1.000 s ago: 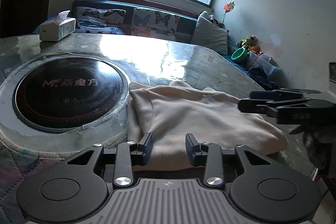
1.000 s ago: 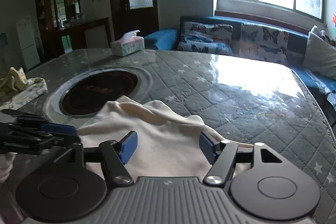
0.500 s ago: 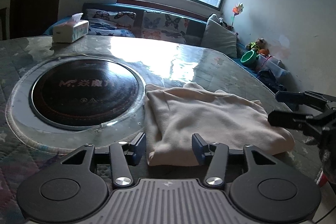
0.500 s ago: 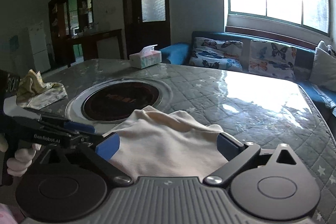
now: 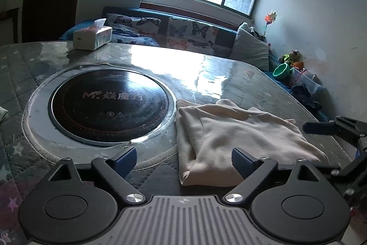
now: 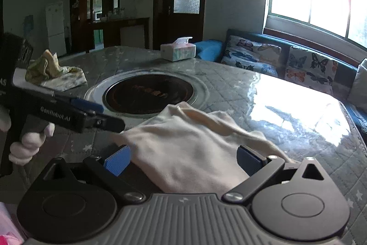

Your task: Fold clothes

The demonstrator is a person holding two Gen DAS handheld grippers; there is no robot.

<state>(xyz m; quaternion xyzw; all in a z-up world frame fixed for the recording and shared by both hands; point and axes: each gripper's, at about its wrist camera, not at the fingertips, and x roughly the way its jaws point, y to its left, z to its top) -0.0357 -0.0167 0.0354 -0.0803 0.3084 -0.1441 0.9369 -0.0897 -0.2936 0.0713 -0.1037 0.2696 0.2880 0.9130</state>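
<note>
L gripper [image 5: 184, 159]: jaws wide apart, nothing btwn, hovering at near edge of garment; R gripper [image 6: 183, 159]: jaws wide apart, over garment's near side, no grip; cream garment [image 5: 234, 139]: folded, flat on table [image 5: 224, 75], just beside round black cooktop [image 5: 110, 100] w/ white lettering; tissue box [image 5: 93, 37] at table's far edge; crumpled yellow-green cloth [image 6: 52, 71] on far left of table; butterfly-print cushions [image 5: 188, 32] on sofa beyond.

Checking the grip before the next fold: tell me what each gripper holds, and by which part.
Nothing is held. The left gripper and right gripper are both open, clear of the folded cream garment lying on the table.
</note>
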